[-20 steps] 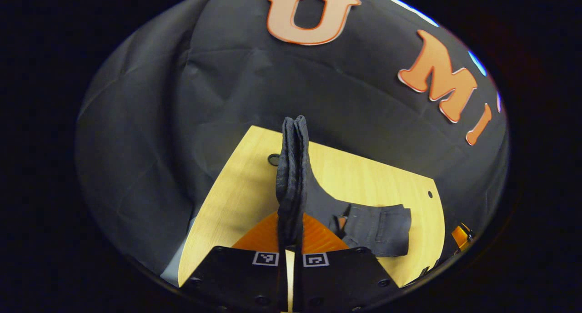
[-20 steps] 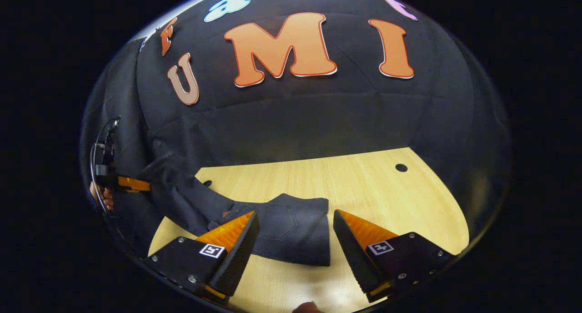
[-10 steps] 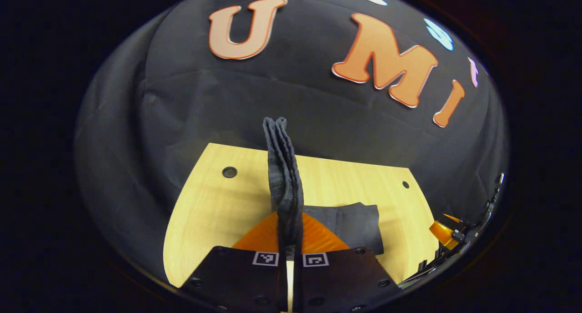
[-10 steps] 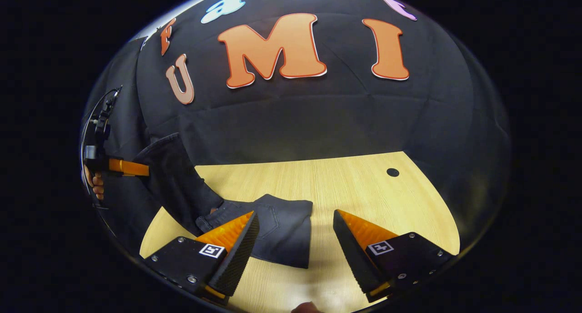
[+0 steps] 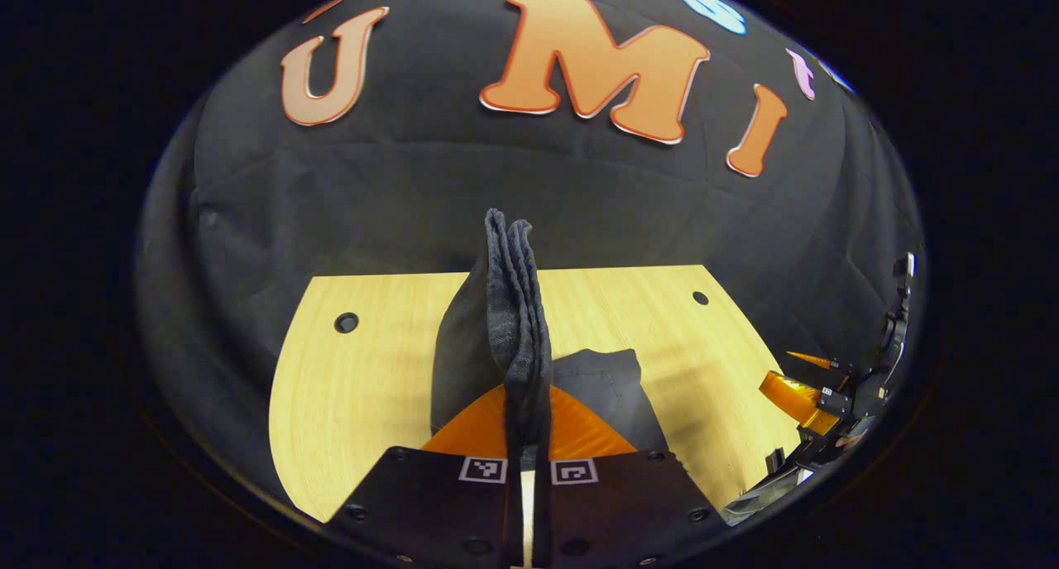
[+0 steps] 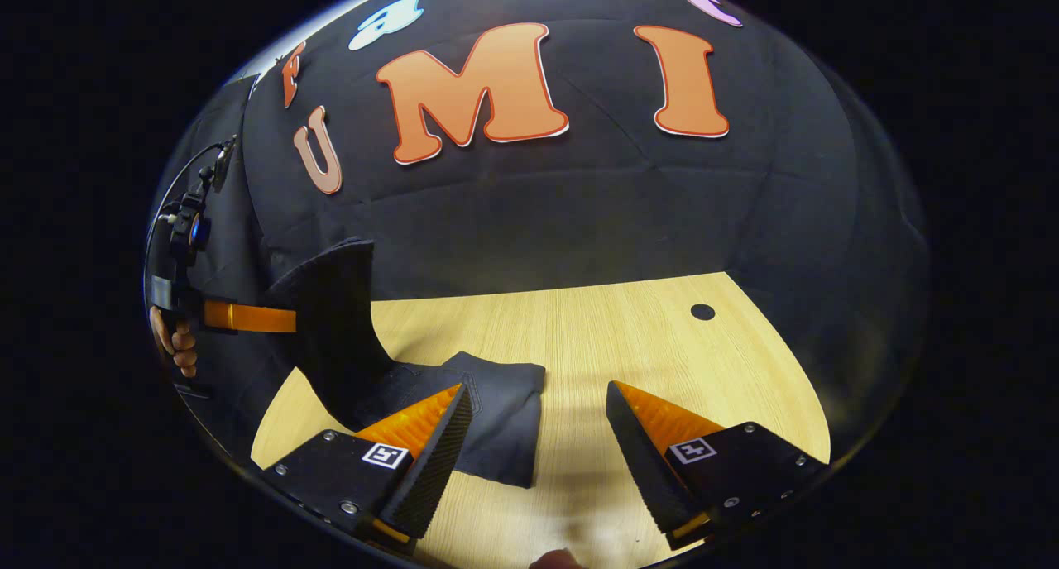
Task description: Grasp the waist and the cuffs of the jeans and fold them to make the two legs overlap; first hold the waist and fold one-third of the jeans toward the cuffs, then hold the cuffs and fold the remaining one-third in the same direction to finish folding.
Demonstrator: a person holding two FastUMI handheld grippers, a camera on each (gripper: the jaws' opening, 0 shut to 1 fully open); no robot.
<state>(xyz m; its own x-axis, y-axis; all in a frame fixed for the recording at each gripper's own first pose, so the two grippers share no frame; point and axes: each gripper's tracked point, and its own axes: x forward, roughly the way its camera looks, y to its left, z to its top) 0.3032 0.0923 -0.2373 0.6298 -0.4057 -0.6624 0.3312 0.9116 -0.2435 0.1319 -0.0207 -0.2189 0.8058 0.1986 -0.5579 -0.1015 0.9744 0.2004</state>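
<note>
The dark jeans (image 6: 488, 404) lie partly folded on the light wooden table (image 6: 596, 337). My left gripper (image 5: 523, 437) is shut on the cuff end of the jeans (image 5: 513, 304), which stands up as a bunched strip between its fingers. In the right gripper view that same gripper (image 6: 248, 317) holds the lifted cuff end (image 6: 335, 313) above the table's left side, with a hand (image 6: 178, 341) behind it. My right gripper (image 6: 538, 437) is open above the table, its left finger (image 6: 422, 441) over the folded waist part, touching nothing.
Two round holes mark the table (image 5: 347, 387), a hole (image 5: 346, 322) at the left and a hole (image 5: 701, 298) at the right. The black cloth wall rises behind the table's far edge. My right gripper (image 5: 815, 395) hovers off the table's right edge in the left gripper view.
My left gripper has carried the cuff end rightward over the folded part, swinging to face the wall squarely. The folded part has bunched shorter. My right gripper stayed open and barely moved.
</note>
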